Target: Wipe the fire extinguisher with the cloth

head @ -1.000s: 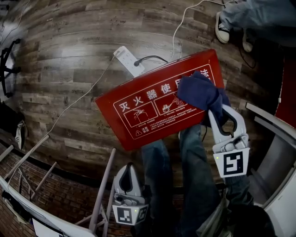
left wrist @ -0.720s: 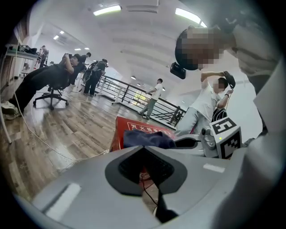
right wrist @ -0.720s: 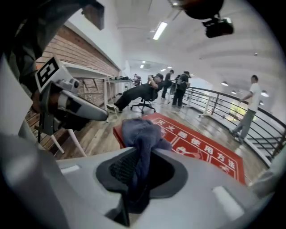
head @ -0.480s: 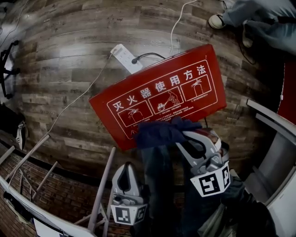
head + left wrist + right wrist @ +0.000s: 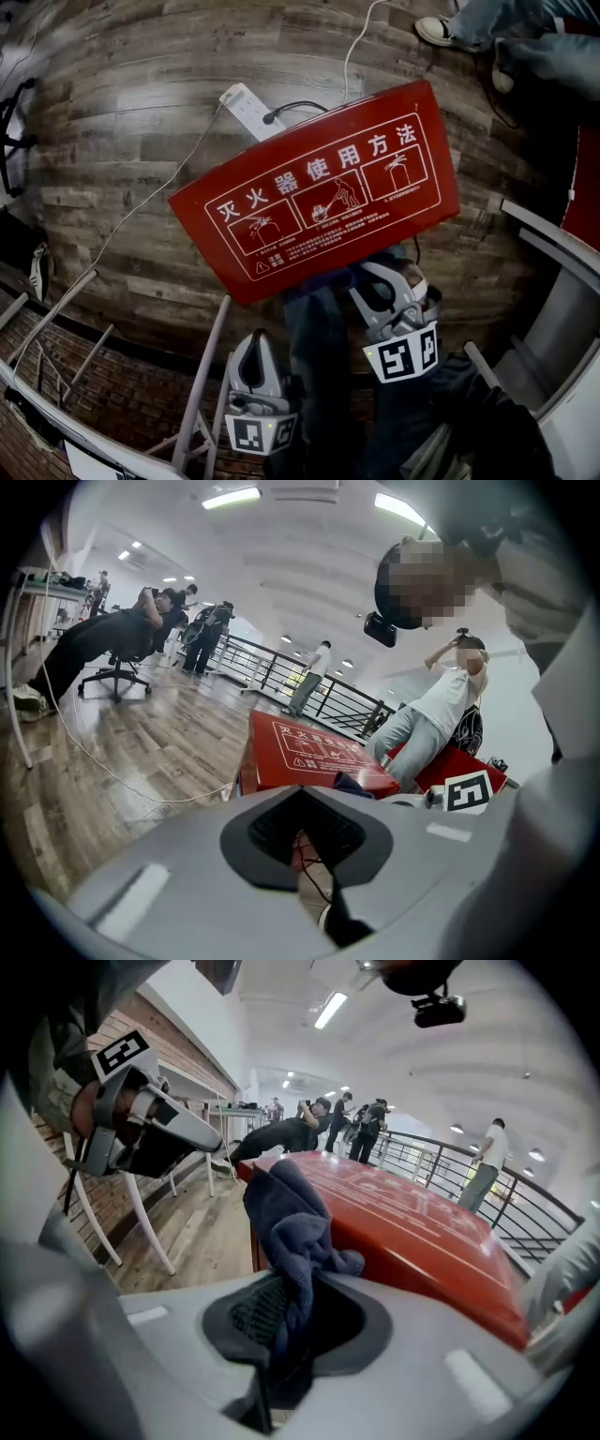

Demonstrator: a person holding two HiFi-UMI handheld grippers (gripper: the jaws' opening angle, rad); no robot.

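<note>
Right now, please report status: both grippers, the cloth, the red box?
Right gripper shut on blue cloth, at near edge of red fire extinguisher box. Left gripper shut, empty, off the box. Power strip behind box, clear.

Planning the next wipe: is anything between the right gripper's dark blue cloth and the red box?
Nothing visible. The right gripper clamps the dark blue cloth by the near edge of the red rectangular box.

The fire extinguisher box (image 5: 319,202) gleams glossy red, smooth like painted metal; the cloth (image 5: 291,1211) looks soft, dark, coarsely woven; the floor (image 5: 141,112) shows grainy wood planks, faintly shiny.
</note>
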